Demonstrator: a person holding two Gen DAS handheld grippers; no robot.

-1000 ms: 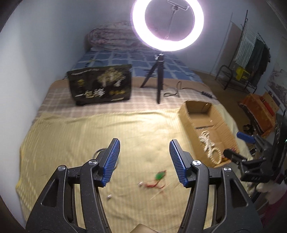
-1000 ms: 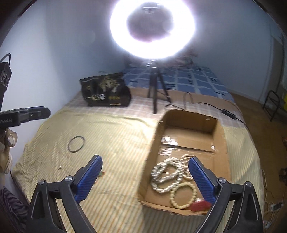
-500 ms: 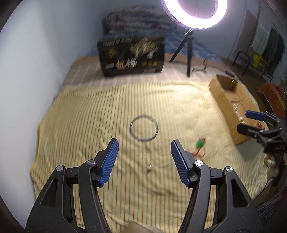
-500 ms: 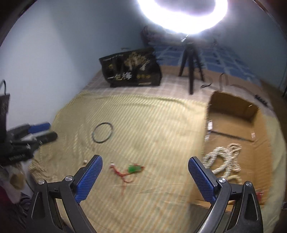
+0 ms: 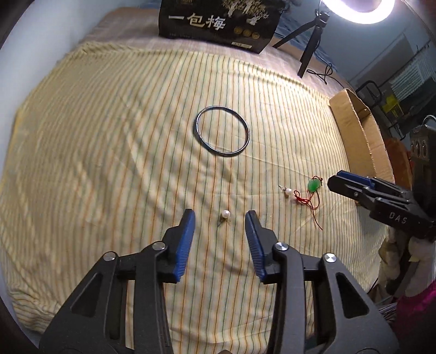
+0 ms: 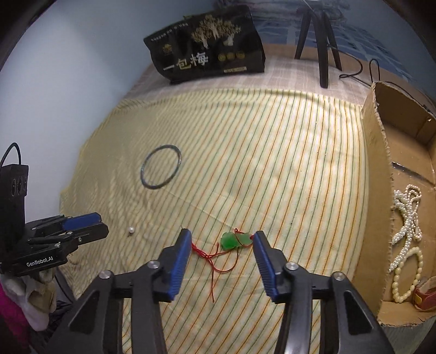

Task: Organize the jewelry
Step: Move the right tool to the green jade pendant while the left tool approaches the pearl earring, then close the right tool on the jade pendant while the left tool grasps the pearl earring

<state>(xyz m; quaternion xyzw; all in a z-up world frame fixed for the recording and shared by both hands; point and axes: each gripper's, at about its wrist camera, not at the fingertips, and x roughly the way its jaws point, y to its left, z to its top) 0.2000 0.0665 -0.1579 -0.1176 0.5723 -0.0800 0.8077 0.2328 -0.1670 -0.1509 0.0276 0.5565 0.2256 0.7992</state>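
Observation:
A small pearl earring [image 5: 225,214] lies on the striped yellow cloth [image 5: 109,136], between the tips of my left gripper [image 5: 220,217]. Its jaws are closing and the pads stand apart from the pearl. A green pendant on a red cord [image 6: 233,240] lies between the tips of my right gripper [image 6: 220,237], whose jaws are closing too without pressing on it. The pendant [image 5: 313,185] and a second pearl earring [image 5: 288,192] show in the left wrist view beside the right gripper [image 5: 338,178]. A dark metal bangle [image 5: 222,134] lies flat further back. The left gripper [image 6: 94,224] shows at left in the right wrist view.
A cardboard box [image 6: 377,168] at the right holds pearl strands [image 6: 407,215] and a bead bracelet [image 6: 408,275]. A black printed bag [image 5: 218,21] and a ring-light tripod [image 5: 308,46] stand at the back. A wall runs along the left.
Both grippers have dropped toward the cloth and tipped downward. Their jaws have narrowed. The left now frames the pearl earring, the right frames the green pendant after swinging left off the box.

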